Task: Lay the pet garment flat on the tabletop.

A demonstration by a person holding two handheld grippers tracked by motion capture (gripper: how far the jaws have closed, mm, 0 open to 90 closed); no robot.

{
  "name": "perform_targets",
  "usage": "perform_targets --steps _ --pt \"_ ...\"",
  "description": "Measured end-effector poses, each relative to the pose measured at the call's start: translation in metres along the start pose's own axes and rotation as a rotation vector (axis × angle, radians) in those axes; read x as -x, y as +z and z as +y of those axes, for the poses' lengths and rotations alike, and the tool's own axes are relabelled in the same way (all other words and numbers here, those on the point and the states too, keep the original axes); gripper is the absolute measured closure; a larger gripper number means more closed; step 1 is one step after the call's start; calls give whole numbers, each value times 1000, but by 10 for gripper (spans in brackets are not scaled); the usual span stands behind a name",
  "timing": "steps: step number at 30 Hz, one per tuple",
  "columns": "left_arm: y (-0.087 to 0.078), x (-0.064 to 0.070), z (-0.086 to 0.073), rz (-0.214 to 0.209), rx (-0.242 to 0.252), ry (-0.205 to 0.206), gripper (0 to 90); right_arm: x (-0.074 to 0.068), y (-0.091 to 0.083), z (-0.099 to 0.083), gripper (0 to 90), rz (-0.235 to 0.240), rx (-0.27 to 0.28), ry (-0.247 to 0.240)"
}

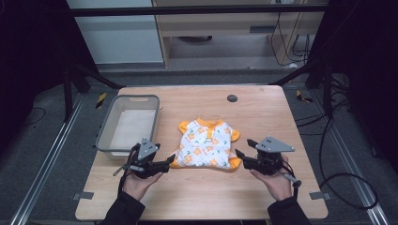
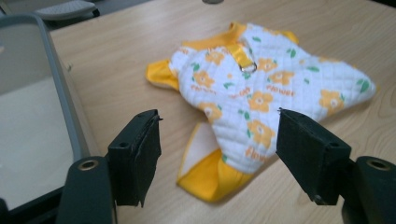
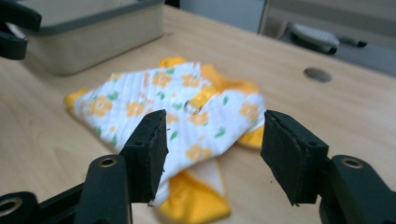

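A small quilted garment, white with orange flowers and yellow trim, lies flat at the middle of the wooden table. My left gripper is open at the garment's lower left corner, its jaws apart on either side of the yellow hem. My right gripper is open at the lower right corner, its jaws framing the garment and the yellow hem with nothing held. A small metal ring sits on a yellow strap near the collar.
A grey plastic bin with a pale bottom stands at the table's left, close beside my left gripper; its wall runs along the left gripper view. A round dark grommet is set in the far table surface. Cables lie on the floor at the right.
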State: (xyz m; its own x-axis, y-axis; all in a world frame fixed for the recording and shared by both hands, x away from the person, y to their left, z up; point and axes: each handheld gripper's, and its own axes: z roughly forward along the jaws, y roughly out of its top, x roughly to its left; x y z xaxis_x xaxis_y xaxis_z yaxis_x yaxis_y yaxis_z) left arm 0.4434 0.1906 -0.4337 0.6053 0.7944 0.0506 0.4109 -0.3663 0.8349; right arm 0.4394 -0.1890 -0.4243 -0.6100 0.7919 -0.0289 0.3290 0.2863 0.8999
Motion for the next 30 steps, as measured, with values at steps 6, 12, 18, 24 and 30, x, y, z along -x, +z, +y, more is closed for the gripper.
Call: perform_targets --steps 6,12,18,24,30 --pt "12 -1 -20 3 -62 -9 330 -10 10 -27 399 37 -75 -5" --pt "21 0 -31 -3 -113 2 371 -15 24 -44 450 70 -142 -19" --pt "34 2 -34 -10 -146 28 430 -18 38 -50 512 90 -185 -46" --pt "46 7 -34 -49 -167 46 533 -21 48 -52 575 117 -214 -51" --pt "54 9 -36 -52 -201 56 671 -21 54 -53 697 116 -242 -60"
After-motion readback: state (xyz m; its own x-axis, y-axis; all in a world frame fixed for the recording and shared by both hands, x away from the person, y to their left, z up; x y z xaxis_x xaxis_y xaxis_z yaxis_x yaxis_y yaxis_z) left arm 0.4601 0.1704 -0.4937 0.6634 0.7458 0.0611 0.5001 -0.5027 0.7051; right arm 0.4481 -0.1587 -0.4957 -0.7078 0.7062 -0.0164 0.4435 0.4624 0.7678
